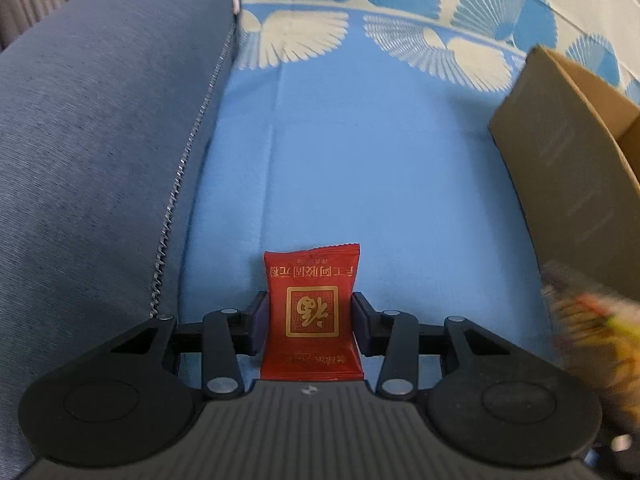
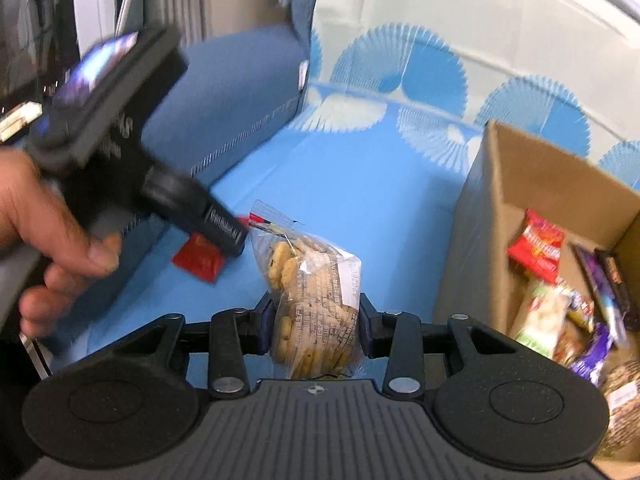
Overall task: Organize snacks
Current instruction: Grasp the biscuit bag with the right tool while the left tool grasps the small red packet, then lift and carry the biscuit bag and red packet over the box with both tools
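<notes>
With several snacks already in the brown cardboard box (image 2: 520,184) to its right, the right gripper (image 2: 316,322) clamps a clear plastic cookie bag (image 2: 312,300) while the left gripper (image 1: 308,320) pinches a red foil sachet (image 1: 312,312), both undelivered.

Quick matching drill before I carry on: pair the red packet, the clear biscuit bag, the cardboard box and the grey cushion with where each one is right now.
Things:
1. red foil snack packet
2. clear plastic bag of biscuits
3. brown cardboard box
4. grey-blue fabric cushion

Places:
A. on the blue cloth, snacks already inside
B. in the left gripper
C. along the left edge of the blue cloth
D. in the right gripper

Pairs: 1-B, 2-D, 3-A, 4-C
</notes>
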Tool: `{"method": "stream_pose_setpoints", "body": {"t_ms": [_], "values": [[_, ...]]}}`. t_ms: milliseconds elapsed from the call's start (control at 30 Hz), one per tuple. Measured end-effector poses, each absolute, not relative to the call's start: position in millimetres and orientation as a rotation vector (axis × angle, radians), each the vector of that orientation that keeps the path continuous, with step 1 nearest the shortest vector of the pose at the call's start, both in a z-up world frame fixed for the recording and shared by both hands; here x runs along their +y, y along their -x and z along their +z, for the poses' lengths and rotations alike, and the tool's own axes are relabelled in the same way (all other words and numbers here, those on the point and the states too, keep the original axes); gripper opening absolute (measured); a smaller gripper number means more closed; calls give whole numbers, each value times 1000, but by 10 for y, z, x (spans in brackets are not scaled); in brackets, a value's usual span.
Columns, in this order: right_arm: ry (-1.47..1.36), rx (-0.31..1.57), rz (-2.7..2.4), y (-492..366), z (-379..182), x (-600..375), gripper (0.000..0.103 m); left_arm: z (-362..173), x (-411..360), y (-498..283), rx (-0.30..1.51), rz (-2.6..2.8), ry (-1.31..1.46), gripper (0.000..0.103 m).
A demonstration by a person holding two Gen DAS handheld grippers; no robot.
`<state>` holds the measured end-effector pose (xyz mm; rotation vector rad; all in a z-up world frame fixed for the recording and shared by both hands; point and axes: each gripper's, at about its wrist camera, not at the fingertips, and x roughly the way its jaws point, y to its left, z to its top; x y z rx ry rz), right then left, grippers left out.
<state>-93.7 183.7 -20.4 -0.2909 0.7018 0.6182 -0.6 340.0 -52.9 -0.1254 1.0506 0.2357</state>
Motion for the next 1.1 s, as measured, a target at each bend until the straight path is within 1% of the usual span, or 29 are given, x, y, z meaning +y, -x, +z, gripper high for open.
{"method": "stream_pose_setpoints", "body": {"t_ms": [200, 500, 633, 800, 1100], "values": [[244, 603, 616, 954, 5, 1680, 41, -478, 3397, -9, 1020, 257, 128, 47], [201, 529, 615, 1067, 167, 1454, 41, -431, 3349, -37, 990, 260, 128, 47], [174, 499, 608, 1050, 255, 1336, 41, -369, 3302, -39, 949, 251, 134, 47], [139, 475, 589, 963, 334, 1157, 41, -215, 3198, -45, 847, 236, 142, 47], [85, 447, 506, 830, 407, 769, 41, 160, 2782, -15, 586, 152, 109, 47]]}}
